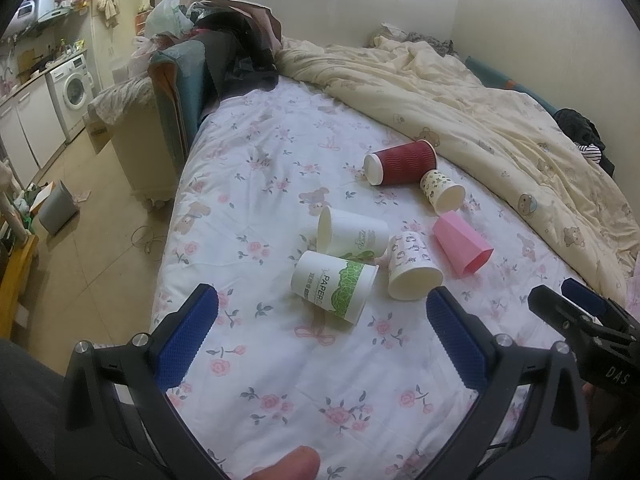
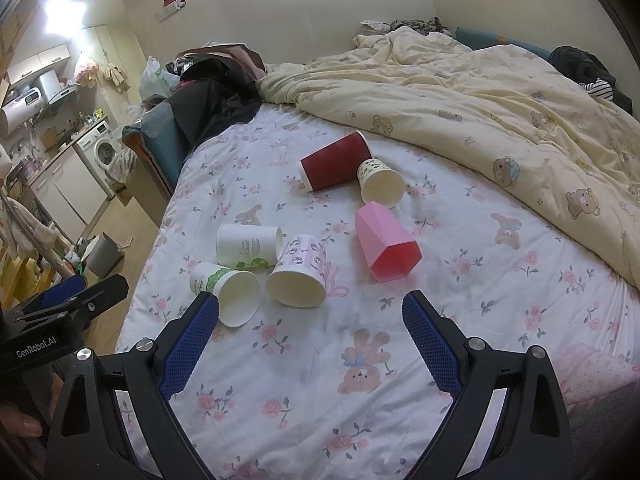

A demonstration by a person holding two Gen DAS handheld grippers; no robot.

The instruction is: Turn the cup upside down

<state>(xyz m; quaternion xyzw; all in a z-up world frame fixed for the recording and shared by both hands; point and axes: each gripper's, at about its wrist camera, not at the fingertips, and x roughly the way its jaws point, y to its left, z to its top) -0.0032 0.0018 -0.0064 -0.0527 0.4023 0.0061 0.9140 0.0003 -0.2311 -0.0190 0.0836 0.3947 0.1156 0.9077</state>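
Several cups lie on their sides on the floral bed sheet (image 1: 280, 360). A green-and-white paper cup (image 1: 334, 286) (image 2: 224, 292) lies nearest, a plain white cup (image 1: 352, 234) (image 2: 248, 246) behind it. A cartoon-print cup (image 1: 412, 266) (image 2: 298, 270) lies beside them, then a pink plastic cup (image 1: 462, 246) (image 2: 386, 242), a dark red ribbed cup (image 1: 400, 162) (image 2: 336, 160) and a small printed cup (image 1: 442, 190) (image 2: 380, 182). My left gripper (image 1: 322, 308) is open and empty just short of the green cup. My right gripper (image 2: 310, 312) is open and empty, just short of the cartoon-print cup.
A rumpled cream duvet (image 1: 500, 120) (image 2: 500, 100) covers the bed's far right side. Dark clothes and bags (image 1: 236, 40) pile at the far left corner. The bed's left edge drops to a floor with a grey bin (image 1: 58, 208) and kitchen units.
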